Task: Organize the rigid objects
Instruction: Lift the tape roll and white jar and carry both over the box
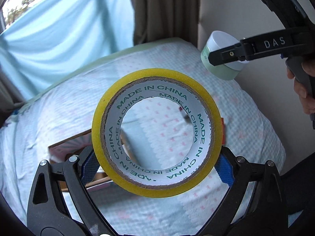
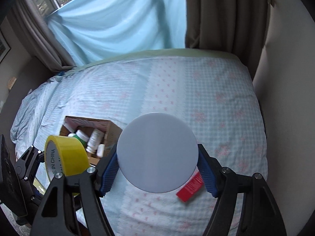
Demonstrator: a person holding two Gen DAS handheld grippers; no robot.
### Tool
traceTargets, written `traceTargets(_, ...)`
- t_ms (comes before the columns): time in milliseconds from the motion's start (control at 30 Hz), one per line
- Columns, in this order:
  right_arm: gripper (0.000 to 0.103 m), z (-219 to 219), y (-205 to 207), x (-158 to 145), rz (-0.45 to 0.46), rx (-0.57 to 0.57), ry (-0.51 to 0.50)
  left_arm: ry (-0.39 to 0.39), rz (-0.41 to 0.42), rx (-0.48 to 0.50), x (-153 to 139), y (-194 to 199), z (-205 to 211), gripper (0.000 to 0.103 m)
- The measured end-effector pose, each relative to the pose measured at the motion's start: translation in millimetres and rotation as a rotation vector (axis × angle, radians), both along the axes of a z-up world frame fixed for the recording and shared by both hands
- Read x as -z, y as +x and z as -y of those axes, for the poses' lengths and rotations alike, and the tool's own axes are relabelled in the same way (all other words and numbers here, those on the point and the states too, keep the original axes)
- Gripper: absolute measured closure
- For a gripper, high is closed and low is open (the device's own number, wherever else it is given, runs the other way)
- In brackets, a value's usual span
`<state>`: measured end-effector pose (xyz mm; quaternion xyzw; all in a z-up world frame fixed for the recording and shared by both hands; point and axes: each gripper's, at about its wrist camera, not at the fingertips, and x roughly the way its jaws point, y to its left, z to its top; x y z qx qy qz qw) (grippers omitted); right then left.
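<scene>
Your left gripper (image 1: 157, 163) pinches the tape roll (image 1: 157, 129) across its rim; stiff, light. Your right gripper (image 2: 157, 169) clamps the jar (image 2: 157, 153) at its smooth lid; slippery, so keep the squeeze firm.

The tape roll (image 1: 156, 131) is glossy yellow film on a cardboard core. The jar (image 2: 157, 153) lid looks smooth, matt plastic. The bedsheet (image 2: 216, 90) is soft printed cloth.

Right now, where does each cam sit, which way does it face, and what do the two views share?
Left wrist: on the left gripper, looking down its fingers at the bed; its fingers clamp the yellow tape roll; the right gripper and a hand show.
Right wrist: on the right gripper, facing down at the bed; its fingers clamp a white-lidded jar.
Shared: tape roll, jar, cardboard box, blue curtain.
</scene>
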<state>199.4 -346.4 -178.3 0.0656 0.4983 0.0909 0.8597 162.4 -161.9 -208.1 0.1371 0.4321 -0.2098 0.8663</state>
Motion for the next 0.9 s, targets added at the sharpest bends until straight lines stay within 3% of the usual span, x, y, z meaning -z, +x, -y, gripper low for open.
traceTargets(267, 0.034, -81.5, -8.0, -33.0, 0.028, -0.064, 0.032, -0.031, -0.008, -0.123, -35.2, -1.8, -99.5, 0.008)
traceTargets(500, 0.034, -165.8, -4.7, -31.2, 0.022, -0.079, 0.030, -0.026, -0.022, -0.136, -40.1, 20.3, -192.2, 0.008)
traceTargets(700, 0.034, -236.2, 7.4, -10.2, -0.025, -0.026, 0.035, -0.009, -0.071, -0.101, -21.8, 49.7, -266.3, 0.008)
traceTargets(900, 0.034, -291.2, 25.7, 33.7, -0.105, 0.062, 0.060, 0.030, -0.158, -0.061, 23.8, 90.0, -316.7, 0.008)
